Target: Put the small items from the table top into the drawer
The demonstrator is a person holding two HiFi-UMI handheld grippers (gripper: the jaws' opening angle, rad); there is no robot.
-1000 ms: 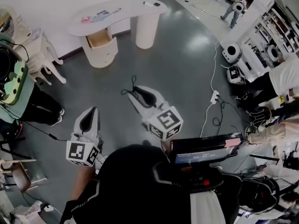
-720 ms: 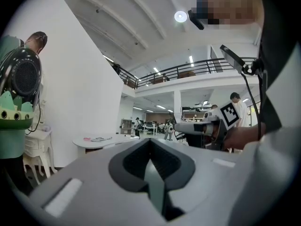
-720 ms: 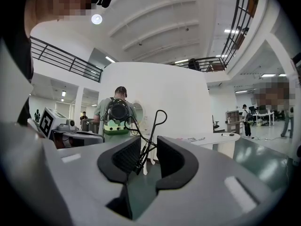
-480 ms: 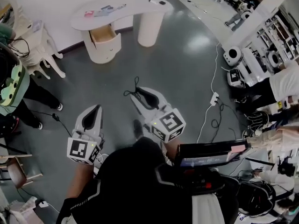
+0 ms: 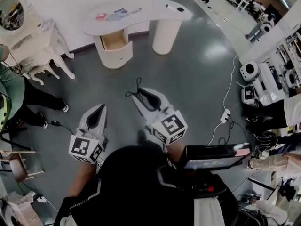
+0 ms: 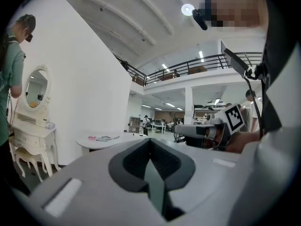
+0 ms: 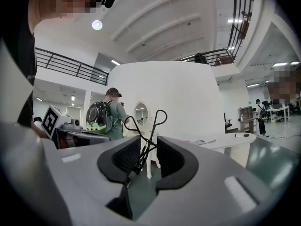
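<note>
My right gripper (image 5: 141, 94) is shut on a black eyelash curler (image 5: 135, 89), whose looped handles (image 7: 149, 131) stick out past the pads. The left gripper (image 5: 99, 108) is shut and holds nothing; its pads meet in the left gripper view (image 6: 150, 145). Both hang over the grey floor, well short of the white curved table (image 5: 155, 6) at the top. On the tabletop lie a pink item (image 5: 100, 17), flat pieces (image 5: 120, 14) and a small dark item (image 5: 175, 7). Under the table's left end, the drawer (image 5: 114, 40) stands open.
A white vanity with an oval mirror (image 5: 28, 36) stands at the upper left, with a person in green (image 5: 14, 93) beside it. Cables and a power strip (image 5: 225, 114) lie on the floor to the right, near white machines (image 5: 249, 72). A stool (image 5: 16, 166) is at lower left.
The view has swung, so the table and its open drawer now sit further right and a little larger. Both grippers keep their pose, the curler still in the right one.
</note>
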